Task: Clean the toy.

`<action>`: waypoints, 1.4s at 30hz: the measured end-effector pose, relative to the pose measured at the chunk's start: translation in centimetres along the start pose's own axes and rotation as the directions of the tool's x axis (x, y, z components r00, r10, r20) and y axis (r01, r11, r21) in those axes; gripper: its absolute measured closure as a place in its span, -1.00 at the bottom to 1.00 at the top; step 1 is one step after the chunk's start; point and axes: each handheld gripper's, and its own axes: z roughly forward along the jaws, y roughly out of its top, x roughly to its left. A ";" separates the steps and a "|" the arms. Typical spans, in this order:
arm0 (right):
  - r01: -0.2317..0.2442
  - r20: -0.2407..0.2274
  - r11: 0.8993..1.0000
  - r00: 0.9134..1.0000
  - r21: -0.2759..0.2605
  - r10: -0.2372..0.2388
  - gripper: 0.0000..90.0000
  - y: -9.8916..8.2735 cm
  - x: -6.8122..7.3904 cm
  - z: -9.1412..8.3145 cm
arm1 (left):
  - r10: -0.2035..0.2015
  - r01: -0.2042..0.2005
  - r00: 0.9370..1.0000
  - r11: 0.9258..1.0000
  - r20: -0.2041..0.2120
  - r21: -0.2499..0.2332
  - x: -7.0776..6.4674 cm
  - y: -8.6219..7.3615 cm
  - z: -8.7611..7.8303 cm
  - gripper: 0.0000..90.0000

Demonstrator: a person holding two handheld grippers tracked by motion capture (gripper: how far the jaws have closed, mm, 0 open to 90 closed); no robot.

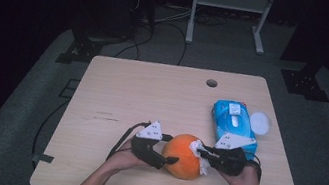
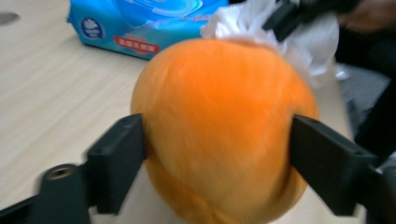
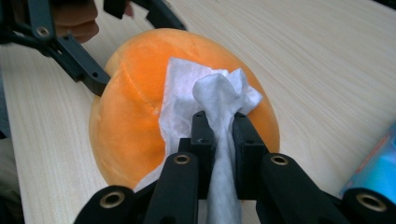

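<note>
**A:** Wiping is looking well underway, I'd say. The right hand-held gripper (image 3: 218, 122) is pinching a bunched white wipe (image 3: 205, 100) tight between nearly closed jaws and pressing it onto the orange ball (image 1: 185, 156), which is sitting on the table (image 1: 152, 95) near the front edge.

**B:** And the left hand-held gripper (image 2: 217, 156)?

**A:** Its jaws are standing wide, one on each side of the ball. They are touching or very nearly touching the sides; I'm not able to tell if they are really squeezing.

**B:** What's remaining?

**A:** Probably most of the surface. The wipe is covering just one patch on the side facing the blue wipe pack (image 1: 233, 122).

**B:** Anything hard to read?

**A:** The ball's underside is hiding from every camera, the left gripper view is blurring, and no dirt or damp streak is showing, so I'm not able to judge how clean it is.
</note>
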 end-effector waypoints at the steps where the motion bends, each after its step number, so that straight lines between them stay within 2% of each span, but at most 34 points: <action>1: 0.003 -0.005 1.000 1.000 -0.004 -0.003 0.79 0.1 0.2 0.1 | -0.031 0.031 0.999 1.000 0.016 -0.006 0.1 0.0 0.0 -0.65; 3: 0.006 -0.031 1.000 0.999 -0.013 -0.006 0.79 0.3 0.7 0.3 | -0.079 0.079 0.996 0.997 0.044 0.007 0.4 0.1 0.0 -0.74; 5: 0.021 -0.061 1.000 0.998 -0.014 -0.022 0.79 0.5 1.4 0.6 | -0.079 0.078 0.996 0.997 0.036 0.030 0.4 -0.1 0.3 -0.75; 6: 0.027 -0.063 1.000 0.998 -0.013 -0.028 0.79 0.6 1.8 0.7 | -0.074 0.073 0.997 0.997 0.038 0.033 0.4 -0.3 0.4 -0.70; 8: 0.050 -0.060 0.999 0.997 -0.011 -0.051 0.79 0.9 2.4 1.1 | -0.035 0.034 0.999 0.999 0.022 0.034 0.3 -0.5 0.3 -0.46; 11: 0.053 -0.048 0.998 0.997 -0.029 -0.055 0.80 1.3 2.4 0.9 | 0.053 -0.054 0.998 0.998 -0.019 -0.028 -0.3 -0.1 -0.3 -0.15; 12: 0.053 -0.042 0.997 0.998 -0.049 -0.056 0.80 1.6 2.4 0.6 | 0.097 -0.099 0.995 0.994 -0.039 -0.050 -0.6 0.2 -0.5 -0.10; 13: 0.053 -0.039 0.996 0.998 -0.069 -0.055 0.80 1.8 2.4 0.3 | 0.149 -0.154 0.986 0.986 -0.067 -0.071 -0.9 0.4 -0.6 -0.07; 14: 0.051 -0.036 0.995 0.998 -0.090 -0.055 0.80 2.1 2.4 0.0 | 0.200 -0.209 0.974 0.974 -0.102 -0.082 -1.3 0.7 -0.5 -0.05; 16: 0.061 -0.023 0.991 0.998 -0.121 -0.064 0.80 2.4 2.5 -0.4 | 0.268 -0.286 0.950 0.954 -0.161 -0.095 -1.9 0.7 -0.1 -0.06; 17: 0.056 -0.025 0.991 0.998 -0.120 -0.060 0.80 2.4 2.4 -0.3 | 0.285 -0.303 0.942 0.950 -0.174 -0.080 -2.0 0.5 0.3 -0.08; 18: 0.056 -0.025 0.992 0.998 -0.111 -0.059 0.80 2.4 2.3 -0.2 | 0.294 -0.306 0.941 0.951 -0.168 -0.051 -1.9 0.2 0.6 -0.10; 19: 0.059 -0.020 0.994 0.998 -0.094 -0.061 0.80 2.2 2.2 0.2 | 0.294 -0.303 0.942 0.952 -0.162 -0.035 -1.6 -0.2 0.8 -0.11; 21: 0.075 -0.001 0.995 0.997 -0.061 -0.075 0.79 1.5 1.8 1.1 | 0.254 -0.262 0.956 0.964 -0.145 -0.038 -1.0 -0.6 0.7 -0.11; 22: 0.057 -0.003 0.997 0.998 -0.053 -0.057 0.79 1.1 1.3 1.2 | 0.243 -0.249 0.961 0.968 -0.133 -0.030 -0.7 -0.7 0.5 -0.13; 24: 0.034 0.020 0.999 0.999 -0.041 -0.033 0.80 0.8 0.4 1.1 | 0.219 -0.225 0.968 0.974 -0.127 -0.034 -0.2 -0.9 0.3 -0.14; 25: 0.021 0.025 0.999 0.999 -0.038 -0.020 0.79 0.6 0.1 1.0 | 0.215 -0.221 0.969 0.975 -0.122 -0.035 -0.1 -1.1 0.2 -0.14; 27: 0.009 0.024 0.999 1.000 -0.035 -0.008 0.79 0.3 -0.4 1.0 | 0.210 -0.216 0.972 0.976 -0.104 -0.040 0.0 -1.1 0.1 -0.18; 28: 0.006 0.019 0.999 1.000 -0.033 -0.005 0.79 0.2 -0.3 1.0 | 0.195 -0.199 0.976 0.979 -0.093 -0.037 0.2 -0.9 0.1 -0.27; 30: 0.020 0.019 1.000 1.000 -0.022 -0.020 0.79 0.3 0.0 1.1 | 0.118 -0.121 0.991 0.992 -0.064 -0.047 0.6 -0.6 -0.1 -0.56; 31: 0.027 0.010 0.999 1.000 -0.019 -0.027 0.79 0.3 0.2 1.1 | 0.090 -0.093 0.994 0.994 -0.059 -0.057 0.8 -0.5 -0.3 -0.63; 33: 0.035 -0.018 0.999 0.999 -0.019 -0.035 0.79 0.2 0.6 1.3 | 0.054 -0.057 0.997 0.997 -0.062 -0.055 1.1 -0.5 -0.4 -0.70; 34: 0.041 -0.026 0.999 0.999 -0.018 -0.041 0.79 0.2 0.8 1.3 | 0.049 -0.052 0.998 0.998 -0.049 -0.046 1.1 -0.6 -0.3 -0.67; 35: 0.048 -0.026 0.999 0.998 -0.012 -0.048 0.79 0.3 1.0 1.3 | 0.064 -0.066 0.997 0.997 -0.050 -0.045 0.9 -0.7 -0.2 -0.52; 37: 0.062 -0.020 0.998 0.998 -0.015 -0.063 0.79 0.6 1.5 1.2 | 0.096 -0.098 0.994 0.994 -0.050 -0.041 0.6 -0.7 0.0 -0.36; 38: 0.066 -0.033 0.997 0.997 -0.027 -0.067 0.79 0.8 1.8 1.2 | 0.116 -0.118 0.992 0.992 -0.050 -0.039 0.3 -0.5 0.1 -0.33; 41: 0.098 -0.043 0.994 0.994 -0.051 -0.100 0.79 1.6 3.1 1.4 | 0.195 -0.196 0.979 0.980 -0.061 -0.011 -0.5 -0.3 0.2 -0.28; 42: 0.107 -0.041 0.993 0.993 -0.054 -0.109 0.79 1.8 3.3 1.5 | 0.200 -0.201 0.978 0.980 -0.065 -0.010 -0.6 -0.3 0.1 -0.26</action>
